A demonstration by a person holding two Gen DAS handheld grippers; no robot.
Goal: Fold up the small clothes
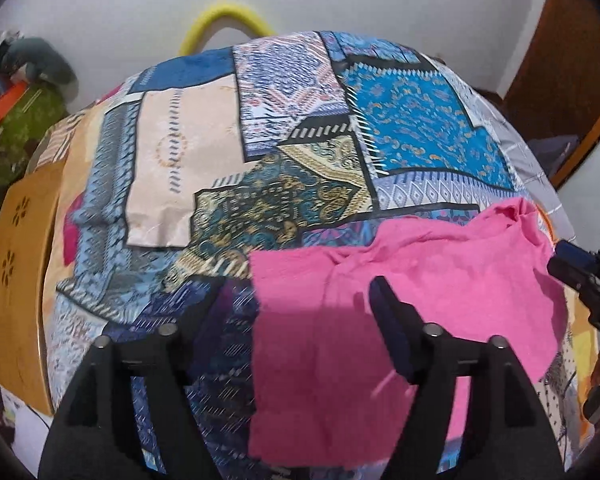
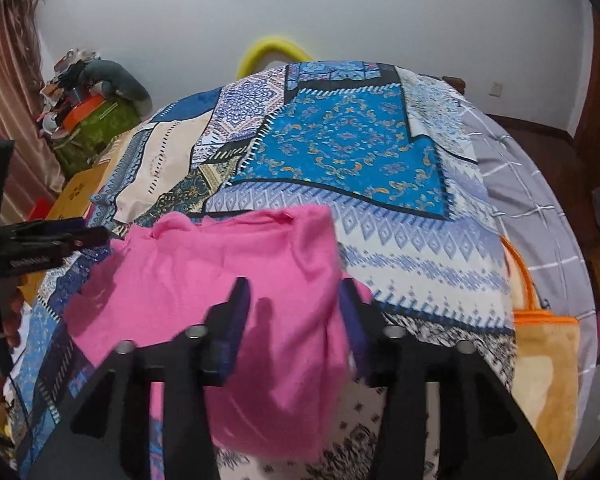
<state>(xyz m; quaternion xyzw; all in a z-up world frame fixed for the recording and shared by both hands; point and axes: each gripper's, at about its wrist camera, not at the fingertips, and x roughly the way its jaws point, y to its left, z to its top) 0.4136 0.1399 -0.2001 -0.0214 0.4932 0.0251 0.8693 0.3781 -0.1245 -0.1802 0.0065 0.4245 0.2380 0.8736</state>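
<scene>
My left tongs (image 1: 304, 304) and right tongs (image 2: 296, 304) both stand open, pads clear of the soft pink cotton garment (image 1: 412, 300) lying on the patchwork-print bed cover (image 1: 260, 160). I smooth it flat before regripping the corners.

Both views are evenly and fairly brightly lit by soft, diffuse room light, with no glare. In the left wrist view a broad soft shadow darkens the near part of the pink cloth (image 1: 400, 320) and the patterned bedspread (image 1: 220, 160) beside it. In the right wrist view a smaller shadow falls on the cloth. Fisheye distortion bulges the bed into a dome; corners go black. Fine detail is soft, the cloth edges slightly smeared.
</scene>
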